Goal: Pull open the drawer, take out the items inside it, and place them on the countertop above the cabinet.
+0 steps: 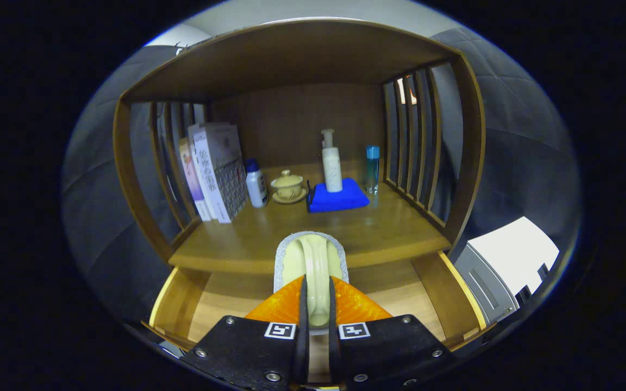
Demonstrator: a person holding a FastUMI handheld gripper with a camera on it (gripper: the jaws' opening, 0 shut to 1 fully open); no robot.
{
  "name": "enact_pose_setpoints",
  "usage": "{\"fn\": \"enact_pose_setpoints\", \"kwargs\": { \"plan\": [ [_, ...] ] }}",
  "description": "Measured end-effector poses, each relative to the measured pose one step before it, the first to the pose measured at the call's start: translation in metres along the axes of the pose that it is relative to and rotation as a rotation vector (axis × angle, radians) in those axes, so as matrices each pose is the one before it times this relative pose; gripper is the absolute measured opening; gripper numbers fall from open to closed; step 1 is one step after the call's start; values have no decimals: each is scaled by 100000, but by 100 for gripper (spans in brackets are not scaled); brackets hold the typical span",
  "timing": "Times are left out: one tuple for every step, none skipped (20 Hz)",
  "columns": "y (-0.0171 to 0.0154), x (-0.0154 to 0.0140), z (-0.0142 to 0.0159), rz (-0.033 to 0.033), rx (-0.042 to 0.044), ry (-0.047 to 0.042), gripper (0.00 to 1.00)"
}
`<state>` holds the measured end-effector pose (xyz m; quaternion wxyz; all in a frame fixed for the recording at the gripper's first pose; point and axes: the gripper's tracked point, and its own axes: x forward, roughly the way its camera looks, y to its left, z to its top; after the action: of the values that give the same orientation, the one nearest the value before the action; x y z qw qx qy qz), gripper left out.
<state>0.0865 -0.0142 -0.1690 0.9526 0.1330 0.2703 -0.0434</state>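
1. A pale, cream-coloured scrubbing brush (313, 260) with a grey pad rim and an arched handle is held by the tool (317, 304), whose two fingers are closed to a narrow gap and pressed on either side of the handle.
2. The brush is seen raised above the pulled-open drawer (226, 298), its far end level with the front edge of the surface (378, 233) of the wooden cabinet.
3. The drawer's light wooden floor is visible below and to both sides of the fingers.
4. Further back on the surface, a folded blue cloth (340, 198) is seen with a white pump bottle (332, 163) standing on it.
5. A slim bottle with a blue cap (372, 168) is set just to the cloth's right, near the slatted side wall.
6. To the cloth's left, a small lidded cup on a saucer (288, 187), a white bottle with a dark blue cap (256, 184) and upright boxes (218, 171) are lined up.
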Motion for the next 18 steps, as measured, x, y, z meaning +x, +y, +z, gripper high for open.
{"fn": "enact_pose_setpoints", "kwargs": {
  "plan": [
    [-204,498,805,-820,918,-1204,15],
    [-40,616,828,-84,389,-1112,15],
    [59,773,686,-103,383,-985,15],
    [189,893,685,305,-243,-872,15],
    [218,948,607,80,-967,-594,15],
    [251,1021,522,-97,-1713,-254,15],
    [277,1132,309,-10,-1863,337,15],
    [374,1170,397,342,-1776,-13,15],
    [430,1047,-10,708,-2188,1150,15],
    [177,981,150,-377,-2138,845,15],
    [163,903,-21,-66,-2301,756,15],
    [84,677,-27,-740,-1229,908,15],
    [328,593,-275,639,-743,864,15],
    [526,445,-147,1285,-383,1126,15],
    [339,748,-463,715,-639,1305,15],
    [136,423,-302,271,-578,991,15],
    [-26,653,-400,-361,-435,864,15],
    [71,485,-180,-8,-234,675,16]
  ]
}}
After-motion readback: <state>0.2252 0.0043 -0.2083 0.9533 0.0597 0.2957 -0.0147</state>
